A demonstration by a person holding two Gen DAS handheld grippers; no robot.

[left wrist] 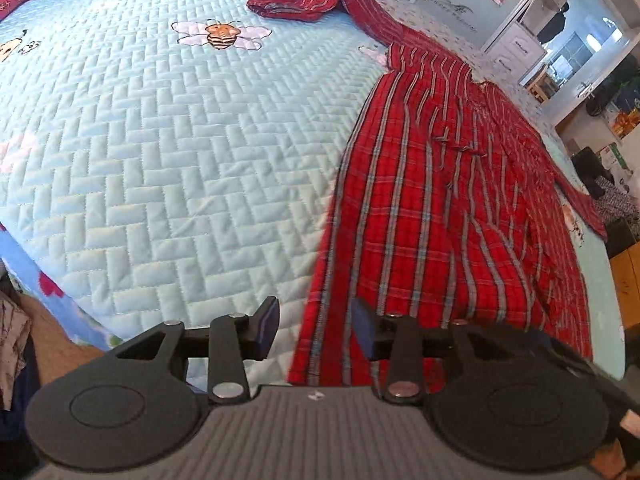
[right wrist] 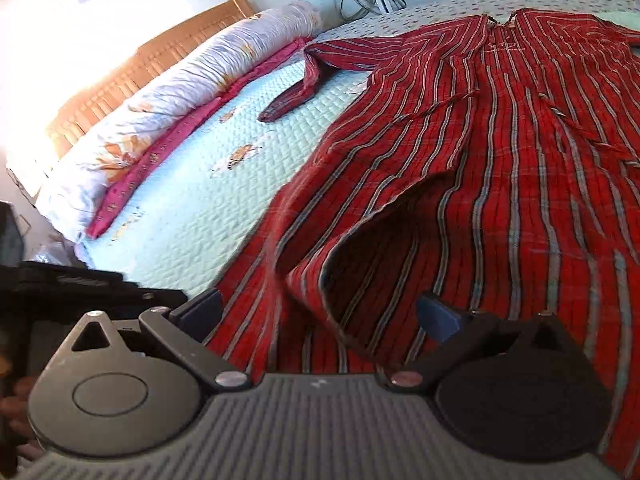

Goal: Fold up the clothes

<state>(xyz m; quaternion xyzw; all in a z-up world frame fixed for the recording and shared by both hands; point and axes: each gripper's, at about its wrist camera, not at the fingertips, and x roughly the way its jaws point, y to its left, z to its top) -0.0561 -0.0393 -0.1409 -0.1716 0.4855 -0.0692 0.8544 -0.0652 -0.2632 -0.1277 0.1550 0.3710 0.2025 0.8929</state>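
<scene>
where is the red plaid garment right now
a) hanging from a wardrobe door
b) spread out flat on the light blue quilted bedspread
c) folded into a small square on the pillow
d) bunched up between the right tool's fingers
b: the red plaid garment lies spread lengthwise over the light blue quilted bedspread, one sleeve stretched out to the side, not folded, hung or gripped.

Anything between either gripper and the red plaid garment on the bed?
Nothing visible. The left gripper is open at the red plaid garment's near hem edge; the right gripper is open over a raised fold.
</scene>
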